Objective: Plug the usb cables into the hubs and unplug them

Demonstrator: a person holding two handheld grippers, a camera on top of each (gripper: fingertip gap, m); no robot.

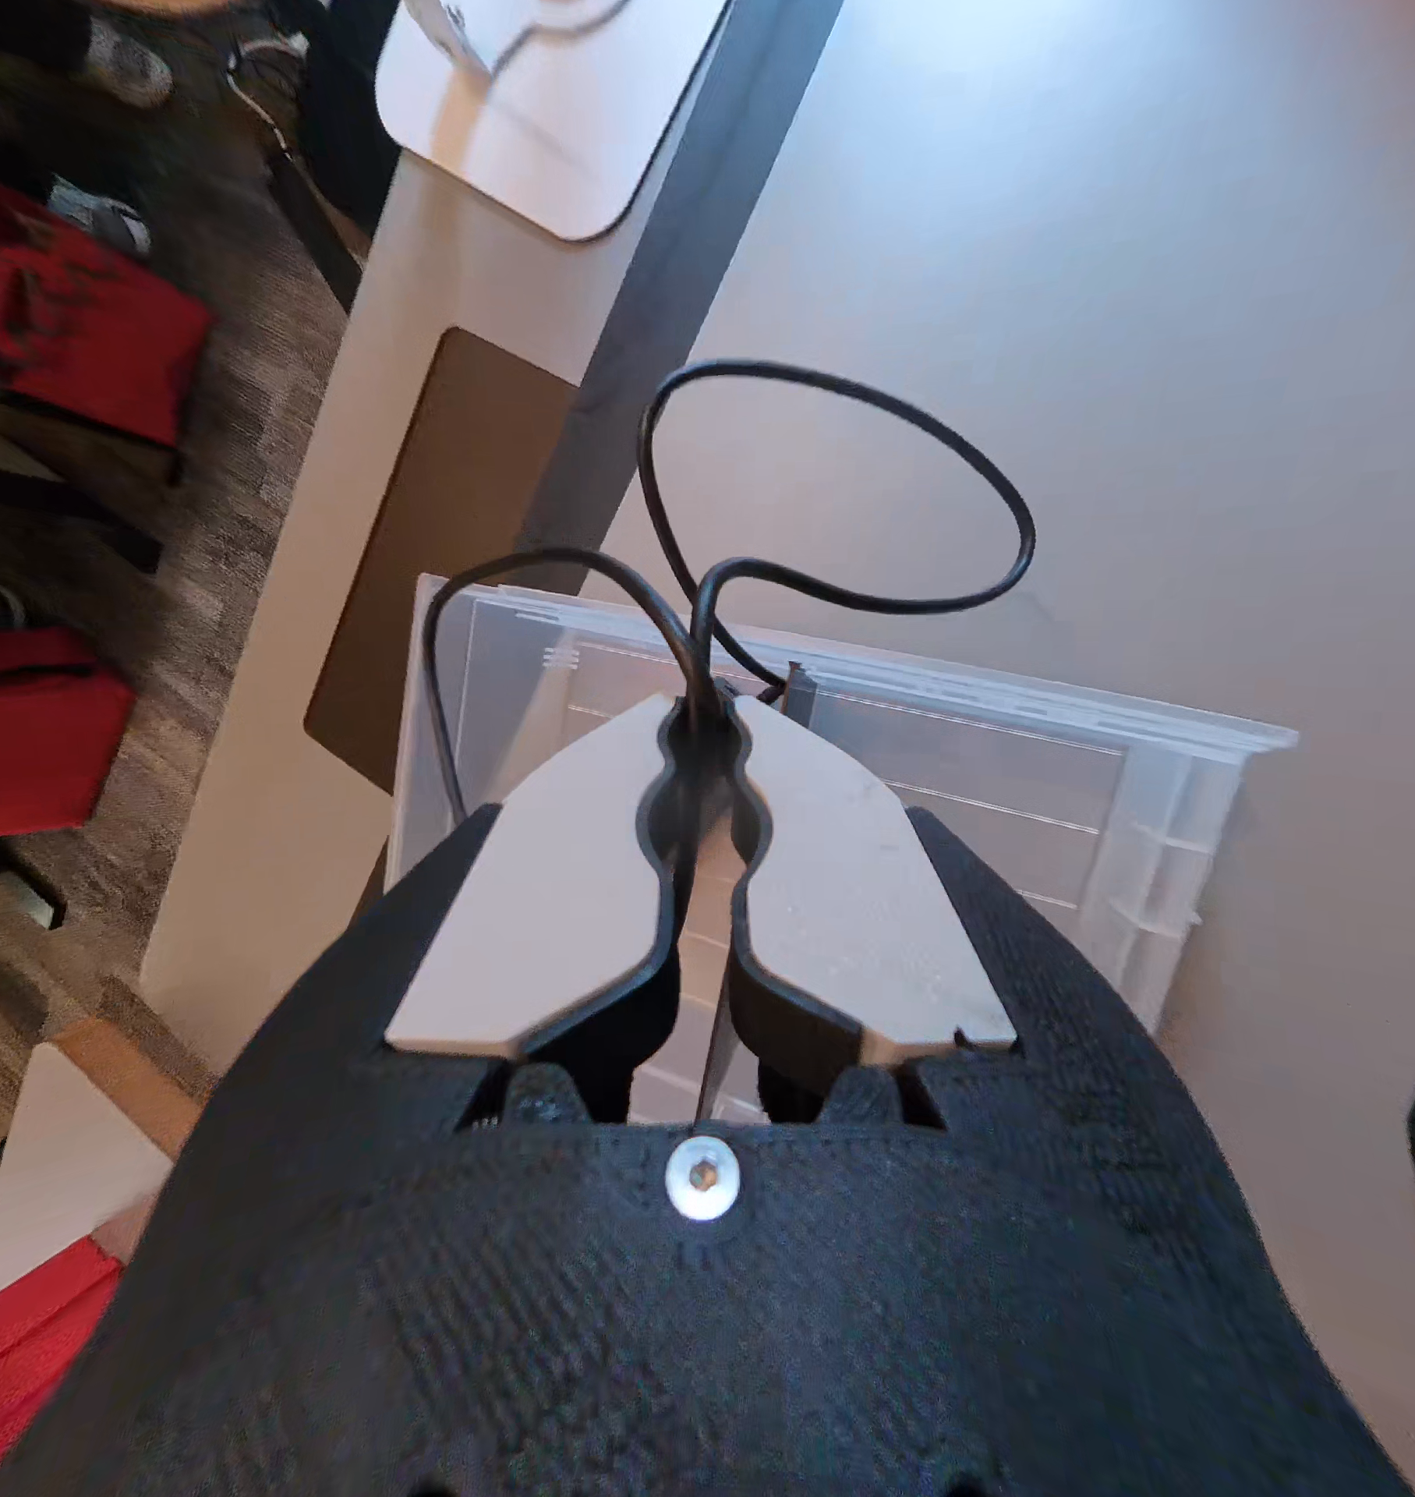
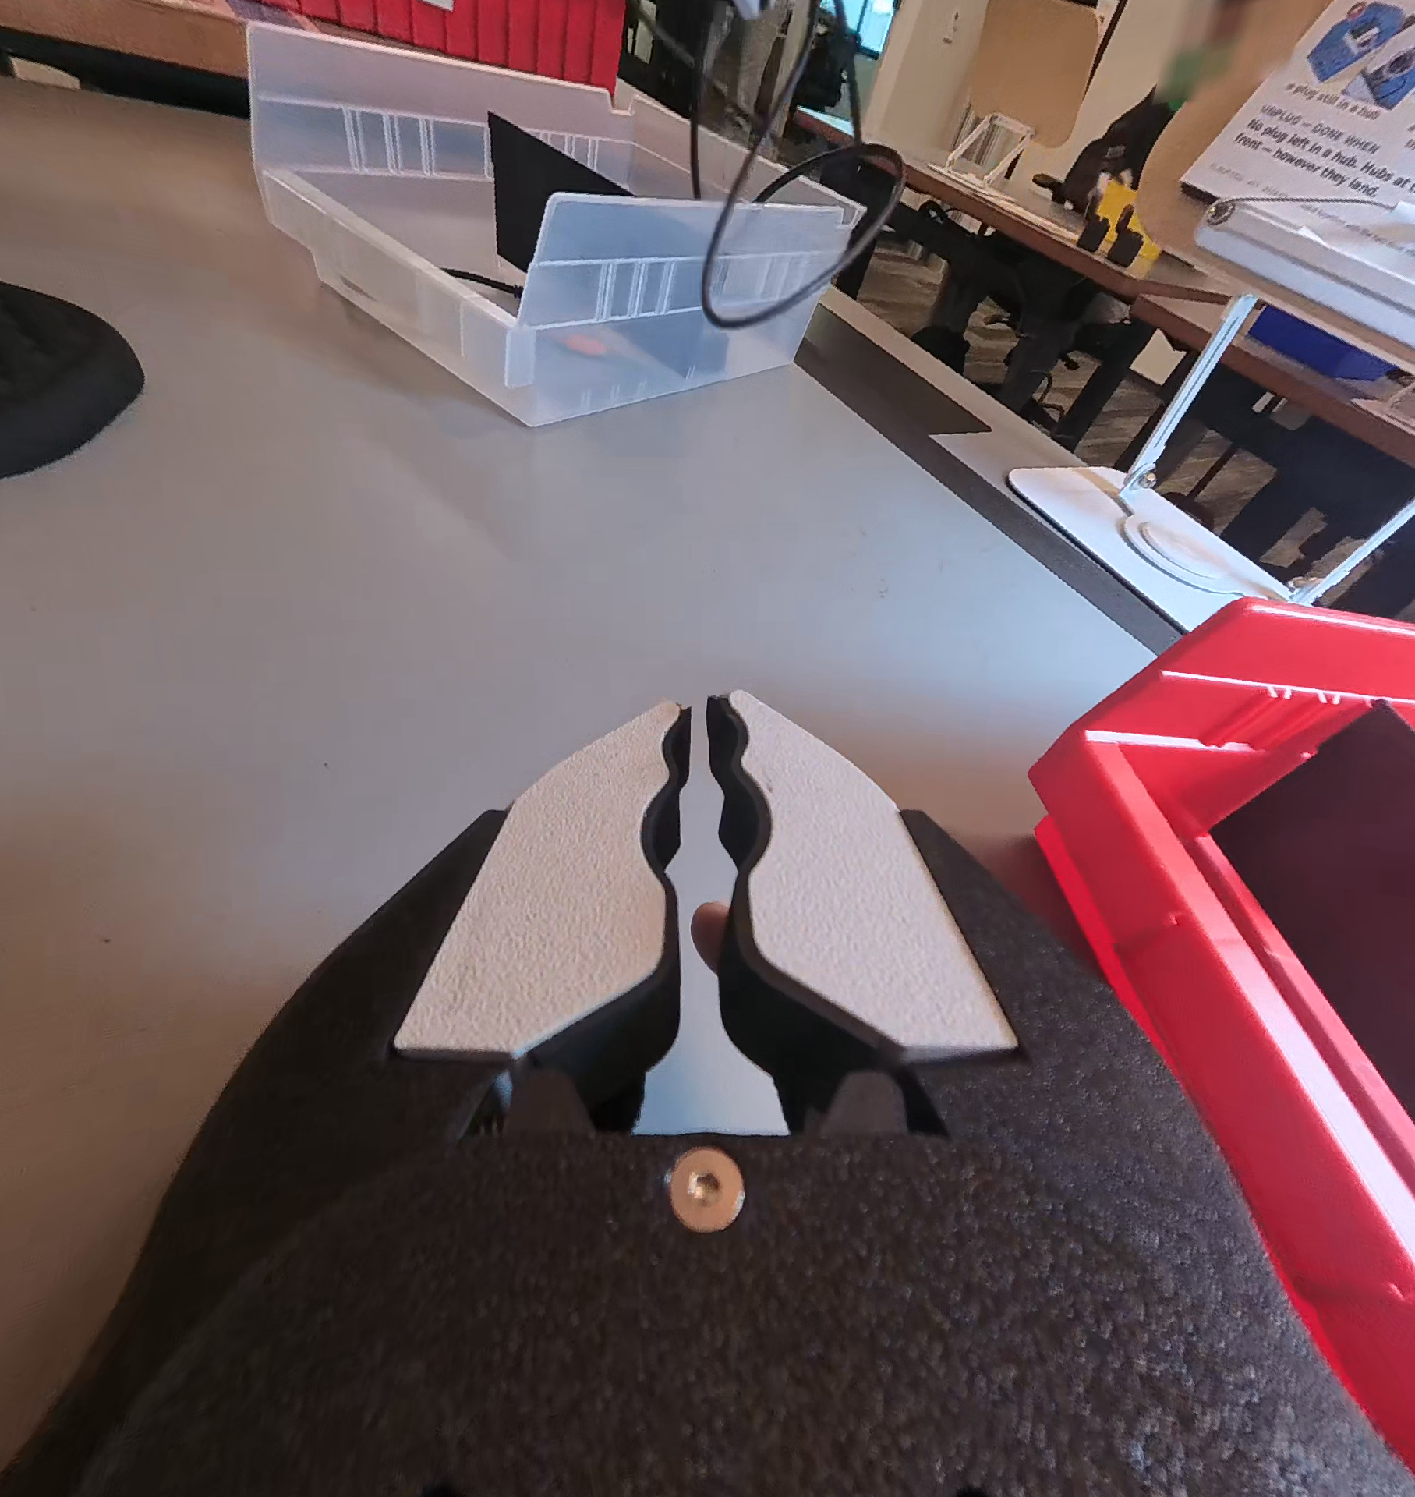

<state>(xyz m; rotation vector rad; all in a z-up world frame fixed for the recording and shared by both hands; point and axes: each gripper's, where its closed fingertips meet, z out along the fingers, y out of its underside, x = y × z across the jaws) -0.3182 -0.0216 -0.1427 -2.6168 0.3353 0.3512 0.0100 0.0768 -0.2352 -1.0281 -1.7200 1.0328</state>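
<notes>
Clear bin (image 2: 412, 275); black divider (image 2: 526, 190) inside

Both the left gripper (image 1: 697, 713) and the right gripper (image 2: 697, 705) have rough black printed bodies, pale grey fingers (image 1: 558, 875) with wavy black inner edges, and one silver screw (image 1: 702, 1176).

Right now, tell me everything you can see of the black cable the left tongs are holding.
The black cable is thin, round and rubbery-looking. The left tongs are shut on it near their tips, where two strands leave the grip. One makes a wide loop in the air, the other arcs left and drops toward the clear bin on the grey table. Its plug is not visible.
</notes>
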